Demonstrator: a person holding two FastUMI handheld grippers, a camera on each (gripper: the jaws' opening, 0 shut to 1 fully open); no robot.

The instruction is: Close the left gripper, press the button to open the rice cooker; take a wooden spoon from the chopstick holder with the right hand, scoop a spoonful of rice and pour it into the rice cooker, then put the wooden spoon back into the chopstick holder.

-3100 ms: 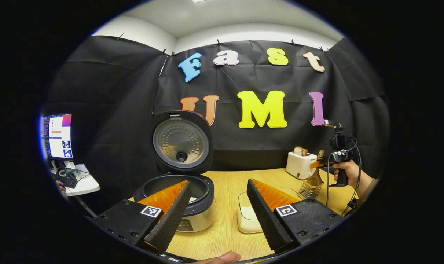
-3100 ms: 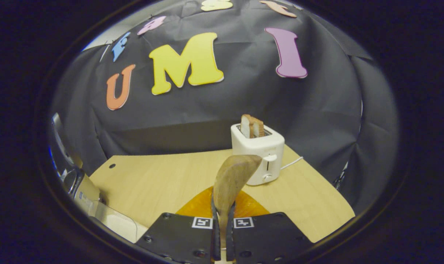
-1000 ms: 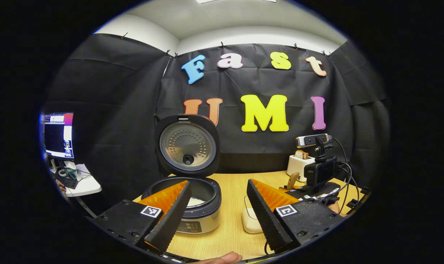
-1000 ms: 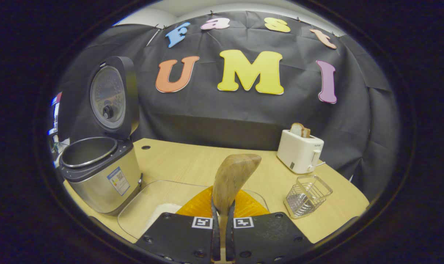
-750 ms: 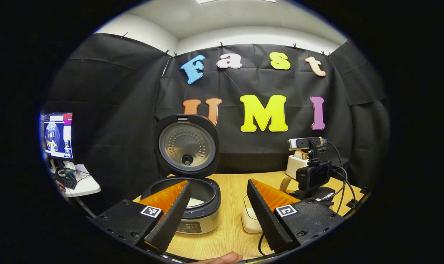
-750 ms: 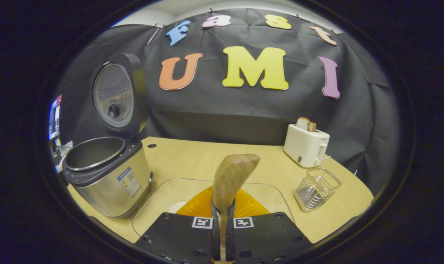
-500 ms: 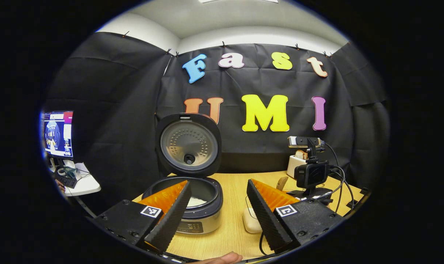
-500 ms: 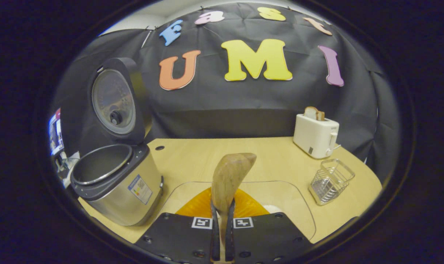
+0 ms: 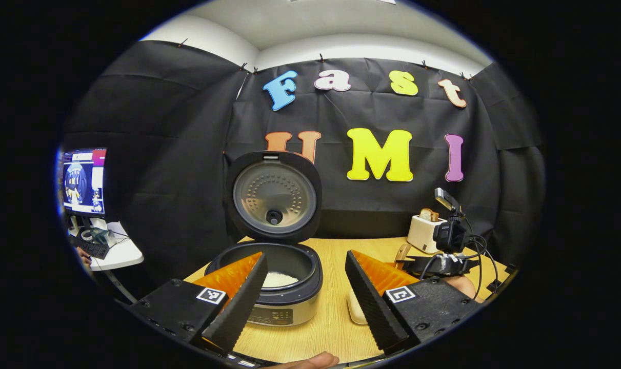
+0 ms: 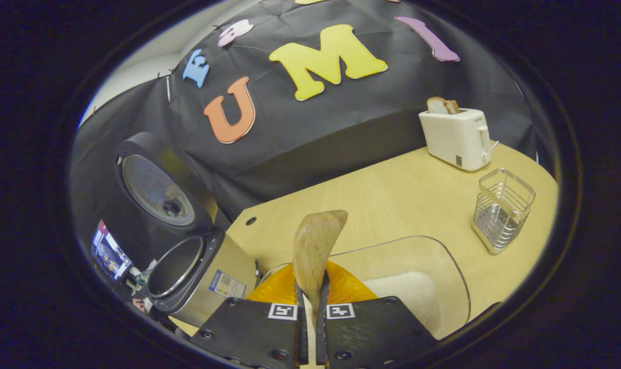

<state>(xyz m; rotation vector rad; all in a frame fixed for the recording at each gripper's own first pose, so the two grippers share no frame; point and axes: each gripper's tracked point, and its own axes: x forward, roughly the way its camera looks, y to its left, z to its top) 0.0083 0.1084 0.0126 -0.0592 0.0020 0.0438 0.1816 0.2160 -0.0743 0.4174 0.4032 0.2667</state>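
Note:
The rice cooker [image 9: 285,302] stands with its lid [image 9: 273,195] raised upright and a little white rice in the pot [image 9: 280,279]. My left gripper [image 9: 305,256] hovers open in front of it, holding nothing. My right gripper [image 10: 310,294] is shut on the handle of the wooden spoon [image 10: 315,241], whose bowl points forward over the clear container of rice [image 10: 407,287]. The view is rolled, with the cooker [image 10: 207,277] low at the left. The wire chopstick holder [image 10: 502,210] stands at the right. In the left gripper view the right gripper [image 9: 438,261] and spoon [image 9: 402,252] sit low at the right.
A white toaster [image 10: 456,136] with bread stands at the back right of the wooden table [image 10: 382,200], behind the holder. A monitor [image 9: 82,182] and side table [image 9: 110,253] lie off to the left. A thumb [image 9: 310,361] shows at the bottom edge.
My right gripper has rolled and dipped with the spoon, bringing the rice container closer beneath it. The left gripper has drifted slightly and stays open.

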